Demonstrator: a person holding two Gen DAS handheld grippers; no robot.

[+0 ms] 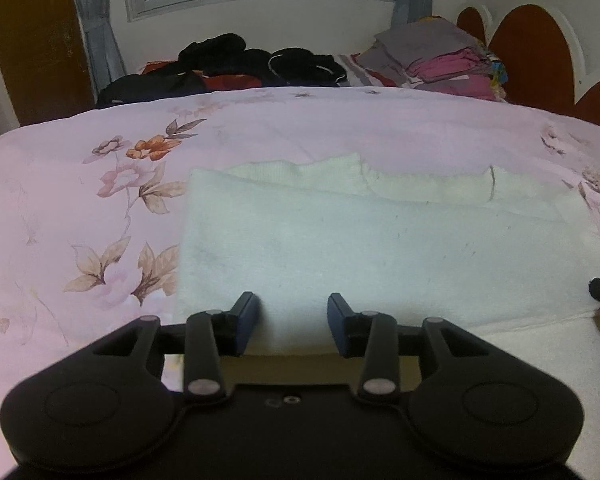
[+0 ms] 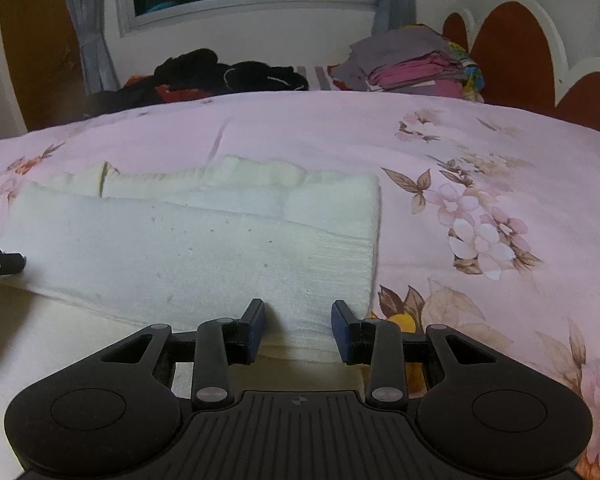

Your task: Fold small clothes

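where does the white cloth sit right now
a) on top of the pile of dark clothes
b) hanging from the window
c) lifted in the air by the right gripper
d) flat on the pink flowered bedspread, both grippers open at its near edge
d: the white cloth lies flat on the pink flowered bedspread, and the left gripper and right gripper each show a clear gap between the fingers at its near edge.

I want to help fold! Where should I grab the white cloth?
Probably grab the near edge of the cloth close to its two near corners, coming in low from the front. That edge is a soft rounded fold raised off the bedspread, and the open jaws of the left gripper and right gripper already straddle it.
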